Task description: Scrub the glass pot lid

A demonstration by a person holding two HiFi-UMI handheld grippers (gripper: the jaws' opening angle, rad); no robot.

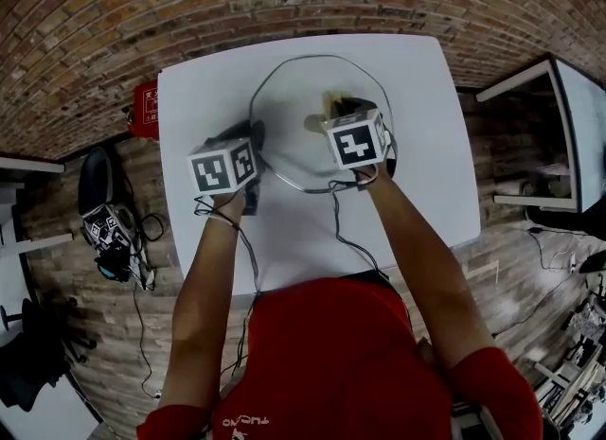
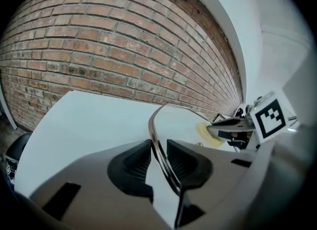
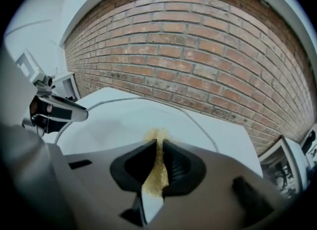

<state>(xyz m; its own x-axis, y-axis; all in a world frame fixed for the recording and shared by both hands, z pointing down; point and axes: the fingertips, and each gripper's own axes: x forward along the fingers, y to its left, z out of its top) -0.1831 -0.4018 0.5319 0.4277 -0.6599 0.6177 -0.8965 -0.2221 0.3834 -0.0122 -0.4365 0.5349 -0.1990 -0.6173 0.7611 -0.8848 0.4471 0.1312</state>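
Note:
The glass pot lid [image 1: 294, 107] lies flat on the white table [image 1: 426, 126], its steel rim [image 2: 158, 140] running between the jaws of my left gripper [image 2: 158, 162], which is shut on that rim at the lid's left edge. My right gripper [image 3: 157, 162] is shut on a thin yellow scrub pad [image 3: 157, 174]; the pad's tip [image 3: 156, 136] pokes out over the glass. In the head view the right gripper [image 1: 336, 112] hovers over the lid's right half, the yellow pad [image 1: 327, 105] at its tip, and the left gripper [image 1: 248, 145] sits at the lid's left side.
A brick wall [image 3: 198, 41] rises behind the table. On the floor to the left are a red box [image 1: 145, 107], a dark chair and loose cables [image 1: 109, 230]. White furniture [image 1: 549, 135] stands to the right. Cables trail from both grippers across the table's near side.

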